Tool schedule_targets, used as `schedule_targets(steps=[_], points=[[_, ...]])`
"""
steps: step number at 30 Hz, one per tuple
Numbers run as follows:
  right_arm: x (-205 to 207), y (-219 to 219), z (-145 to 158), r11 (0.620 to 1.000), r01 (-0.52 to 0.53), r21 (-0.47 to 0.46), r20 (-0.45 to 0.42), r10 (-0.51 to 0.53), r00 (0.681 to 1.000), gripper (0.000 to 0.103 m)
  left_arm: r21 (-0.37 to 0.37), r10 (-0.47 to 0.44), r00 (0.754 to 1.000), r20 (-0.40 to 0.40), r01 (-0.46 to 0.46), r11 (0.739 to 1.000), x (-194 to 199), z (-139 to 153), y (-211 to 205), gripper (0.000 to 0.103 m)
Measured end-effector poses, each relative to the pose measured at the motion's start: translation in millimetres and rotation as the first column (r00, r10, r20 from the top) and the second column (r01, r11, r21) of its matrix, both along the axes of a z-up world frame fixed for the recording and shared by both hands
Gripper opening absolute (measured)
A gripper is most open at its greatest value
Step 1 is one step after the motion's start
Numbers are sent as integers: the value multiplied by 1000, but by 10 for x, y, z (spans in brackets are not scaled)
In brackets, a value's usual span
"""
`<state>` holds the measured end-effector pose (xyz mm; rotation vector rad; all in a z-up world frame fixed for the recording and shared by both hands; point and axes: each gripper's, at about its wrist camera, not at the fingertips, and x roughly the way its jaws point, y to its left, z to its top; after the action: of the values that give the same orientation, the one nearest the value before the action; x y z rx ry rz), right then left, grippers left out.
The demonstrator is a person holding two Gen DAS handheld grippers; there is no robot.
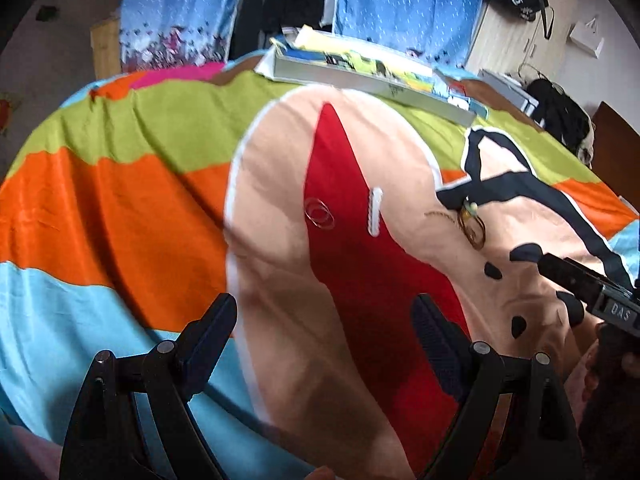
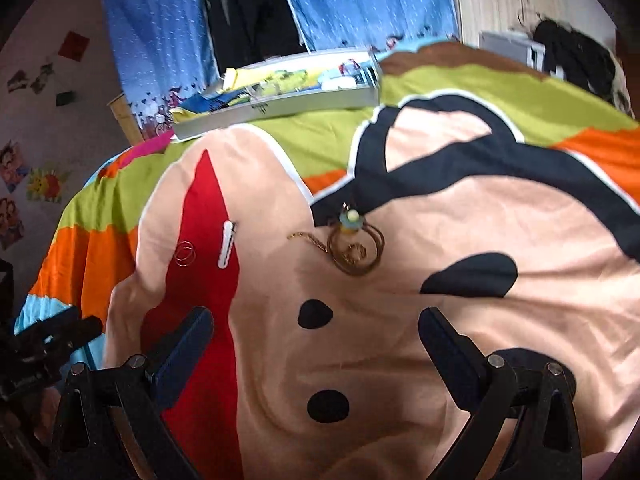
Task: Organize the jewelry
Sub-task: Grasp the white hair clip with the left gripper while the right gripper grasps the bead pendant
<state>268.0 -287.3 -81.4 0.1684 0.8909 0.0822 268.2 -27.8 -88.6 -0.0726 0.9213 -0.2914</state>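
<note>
Looking along the left gripper (image 1: 324, 328), jaws open and empty, the rings (image 1: 319, 213) lie ahead on the bed (image 1: 120, 200), just left of the white clip (image 1: 375, 211), whose long axis runs away from the jaws. From the right gripper (image 2: 316, 340), also open and empty, the necklace (image 2: 354, 248) lies right of the clip (image 2: 226, 244), straight ahead, nearer this hand.

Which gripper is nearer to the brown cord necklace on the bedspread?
Right. The right gripper points toward the brown cord necklace just ahead, while the left gripper faces the red patch, with the necklace off to its right.
</note>
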Motion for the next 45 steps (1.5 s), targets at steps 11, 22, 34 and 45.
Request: schedule_targets(steps=[11,22,34,45], points=[[550,-278,-144,1000,-9,17,-96,11,995,103,4,-83,996,-18,83,997,379,-160,-214,85],[976,-469,-358,994,-61,-87,-145,48,988,60,49,-208,976,64,205,977,886,-374,-657,78],[1259,-464,-633,997,-40,-66,-201,26,979,31,27,-232,971,-59,234,972,1466,-805,-983,30],[1355,-264,-709,988,-73,-135,-179,48,983,19,-31,-163,981,-104,161,986,1653,-892,-831,20]])
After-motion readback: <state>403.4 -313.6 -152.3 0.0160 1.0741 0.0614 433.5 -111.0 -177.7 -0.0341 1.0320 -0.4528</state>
